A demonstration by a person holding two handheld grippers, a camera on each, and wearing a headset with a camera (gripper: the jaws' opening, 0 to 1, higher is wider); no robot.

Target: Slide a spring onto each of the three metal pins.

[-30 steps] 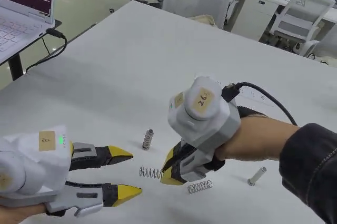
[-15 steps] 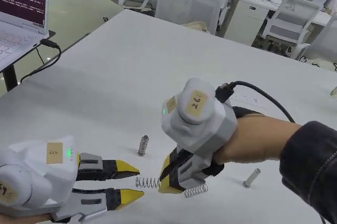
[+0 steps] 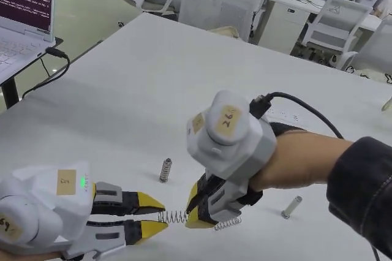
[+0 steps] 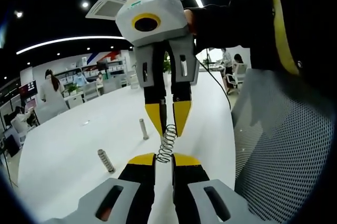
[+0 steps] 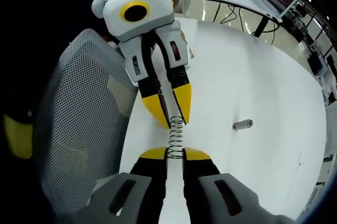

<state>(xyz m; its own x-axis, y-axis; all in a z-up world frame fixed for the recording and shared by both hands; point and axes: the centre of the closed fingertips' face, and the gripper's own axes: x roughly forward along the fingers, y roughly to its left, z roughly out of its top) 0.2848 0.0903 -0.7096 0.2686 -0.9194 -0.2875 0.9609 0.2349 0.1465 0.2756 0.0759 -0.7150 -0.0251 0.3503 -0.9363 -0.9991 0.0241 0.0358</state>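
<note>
— Item one, the spring in hand?
— Spring (image 3: 174, 216) is stretching level between the two grippers, towards the near edge of the white table (image 3: 184, 77). The left gripper (image 3: 160, 214) is pinching one end between nearly closed jaws, and the right gripper (image 3: 195, 215) is clenching the other end.
— Loose stock?
— Second spring (image 3: 228, 223) is lying flat just beside the right gripper's jaws. Pin with spring fitted (image 3: 165, 170) is standing upright just beyond the left gripper. Bare metal pin (image 3: 291, 206) is lying on its side to the right, well apart.
</note>
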